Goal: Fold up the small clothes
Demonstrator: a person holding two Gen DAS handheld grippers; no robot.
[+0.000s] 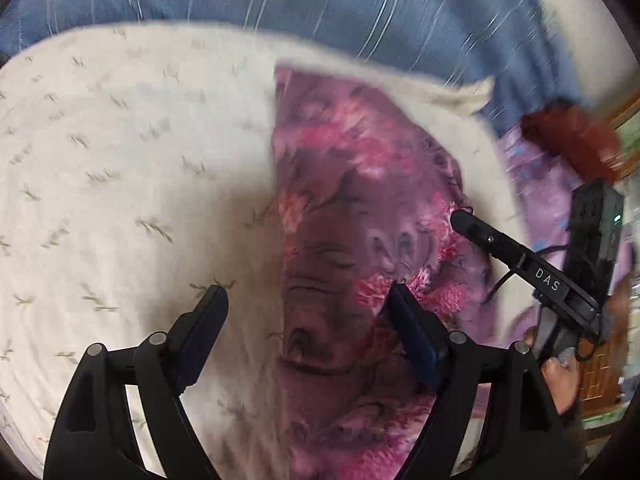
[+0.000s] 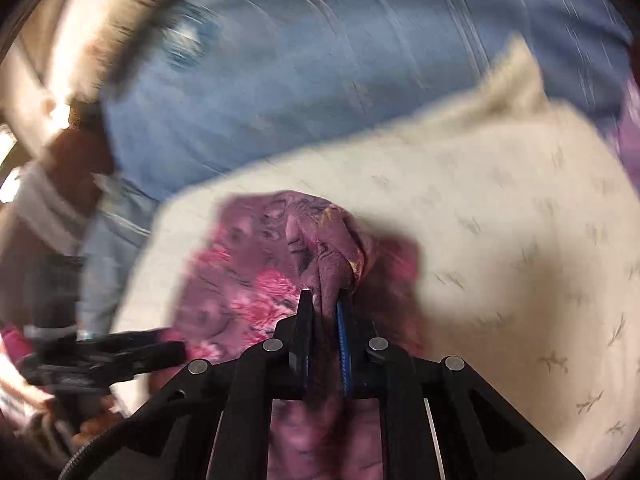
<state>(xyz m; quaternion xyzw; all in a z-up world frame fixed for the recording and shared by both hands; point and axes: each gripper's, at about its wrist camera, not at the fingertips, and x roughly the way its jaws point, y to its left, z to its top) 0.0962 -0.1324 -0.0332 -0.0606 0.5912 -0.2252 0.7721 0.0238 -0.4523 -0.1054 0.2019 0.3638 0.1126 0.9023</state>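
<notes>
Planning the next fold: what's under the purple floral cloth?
The purple floral cloth lies on a cream pillow, itself on blue striped bedding. Whatever the cloth covers stays hidden. The right tool pinches a fold.

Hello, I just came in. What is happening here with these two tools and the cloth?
A person is folding a small purple floral cloth on a cream pillow that lies on a blue striped sheet. The right gripper has its jaws shut on a bunched fold of the cloth. The left gripper is open, with nothing between its jaws, poised above the cloth's left edge. Both views are blurred, so finer detail cannot be told.
</notes>
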